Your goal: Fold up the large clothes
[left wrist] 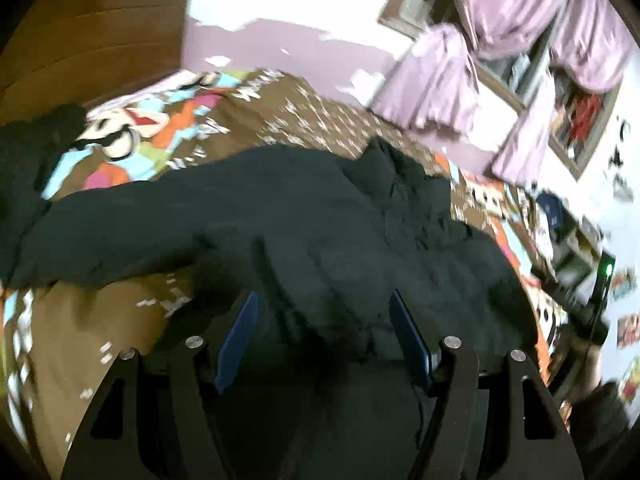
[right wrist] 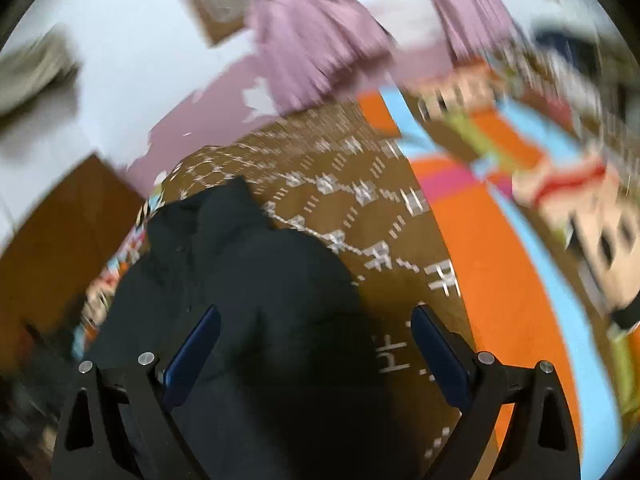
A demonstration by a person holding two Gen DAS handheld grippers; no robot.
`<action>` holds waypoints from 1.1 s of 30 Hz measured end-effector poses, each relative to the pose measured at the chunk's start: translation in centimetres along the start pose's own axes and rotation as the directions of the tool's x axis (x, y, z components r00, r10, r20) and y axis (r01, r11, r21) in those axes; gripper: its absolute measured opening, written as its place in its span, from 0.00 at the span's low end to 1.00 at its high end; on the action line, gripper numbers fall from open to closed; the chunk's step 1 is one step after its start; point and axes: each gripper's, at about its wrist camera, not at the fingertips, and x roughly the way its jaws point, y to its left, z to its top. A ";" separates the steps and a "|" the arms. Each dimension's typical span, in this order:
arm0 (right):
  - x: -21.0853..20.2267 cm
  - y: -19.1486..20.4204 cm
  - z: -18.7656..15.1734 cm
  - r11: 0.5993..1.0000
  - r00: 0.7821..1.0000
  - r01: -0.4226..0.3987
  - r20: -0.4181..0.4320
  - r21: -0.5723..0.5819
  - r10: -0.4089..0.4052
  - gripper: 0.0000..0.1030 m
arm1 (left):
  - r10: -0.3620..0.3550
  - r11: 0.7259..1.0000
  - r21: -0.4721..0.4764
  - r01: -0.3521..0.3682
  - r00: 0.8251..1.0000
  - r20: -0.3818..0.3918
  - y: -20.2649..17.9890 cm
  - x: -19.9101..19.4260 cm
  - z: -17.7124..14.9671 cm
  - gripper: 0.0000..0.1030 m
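Observation:
A large black garment (left wrist: 260,216) lies spread and rumpled across a bed with a brown patterned, cartoon-print cover (left wrist: 280,116). In the left wrist view my left gripper (left wrist: 322,300) is open just above the garment, its blue-padded fingers (left wrist: 240,332) empty. In the right wrist view the same black garment (right wrist: 248,280) lies bunched on the bed cover (right wrist: 360,208). My right gripper (right wrist: 316,316) is open over the garment's right edge, holding nothing. Both views are blurred.
A wooden headboard (left wrist: 92,28) stands at the far left. Pink curtains (left wrist: 500,40) hang at a window on the right wall. Cluttered shelves (left wrist: 572,248) stand beside the bed's right side. Another dark cloth (left wrist: 36,140) lies near the headboard.

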 end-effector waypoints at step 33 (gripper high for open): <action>0.5 8.6 -8.9 0.723 0.917 0.394 0.294 -0.568 -0.268 0.71 | 0.060 0.998 0.042 -0.056 0.994 -0.095 1.3 7.1 -3.1 0.66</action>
